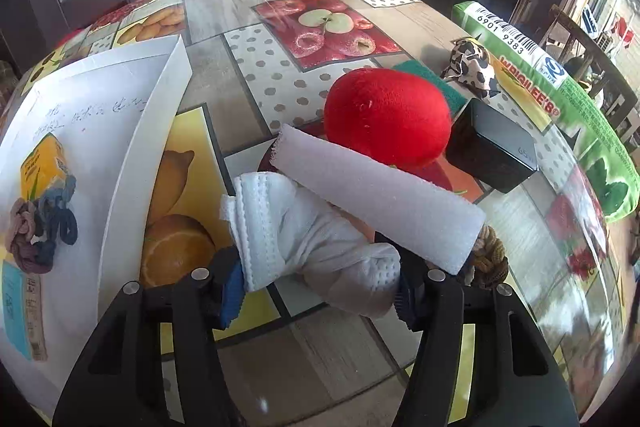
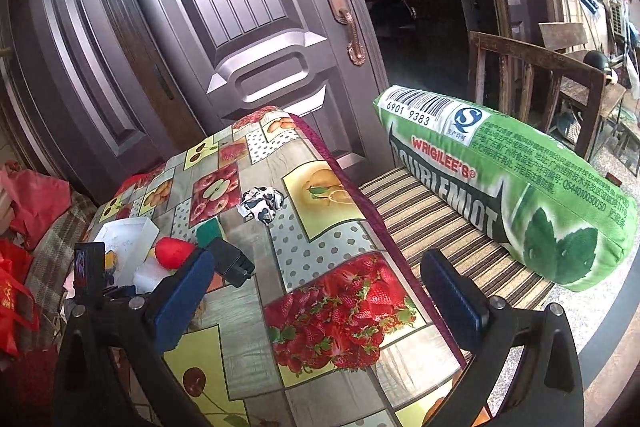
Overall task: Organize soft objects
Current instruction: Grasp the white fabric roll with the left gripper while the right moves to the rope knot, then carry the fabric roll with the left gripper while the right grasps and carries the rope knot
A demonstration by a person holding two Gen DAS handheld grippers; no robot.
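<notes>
In the left wrist view my left gripper (image 1: 318,291) is open around a crumpled white sock (image 1: 304,243) lying on the fruit-print tablecloth (image 1: 260,75); the blue pads sit on either side of it. A white foam block (image 1: 376,203) lies across the sock's far end, against a red plush ball (image 1: 388,117). A brown hair tie (image 1: 490,255) lies by the right finger. A leopard-print scrunchie (image 1: 472,65) lies farther back. In the right wrist view my right gripper (image 2: 320,303) is open and empty above the table's right edge.
A white box lid (image 1: 100,131) at left holds several hair ties (image 1: 40,227). A black box (image 1: 494,147) and a green sponge (image 1: 424,77) sit by the ball. A long green pillow (image 2: 508,179) lies on a striped bench (image 2: 432,219). A door (image 2: 248,27) stands behind the table.
</notes>
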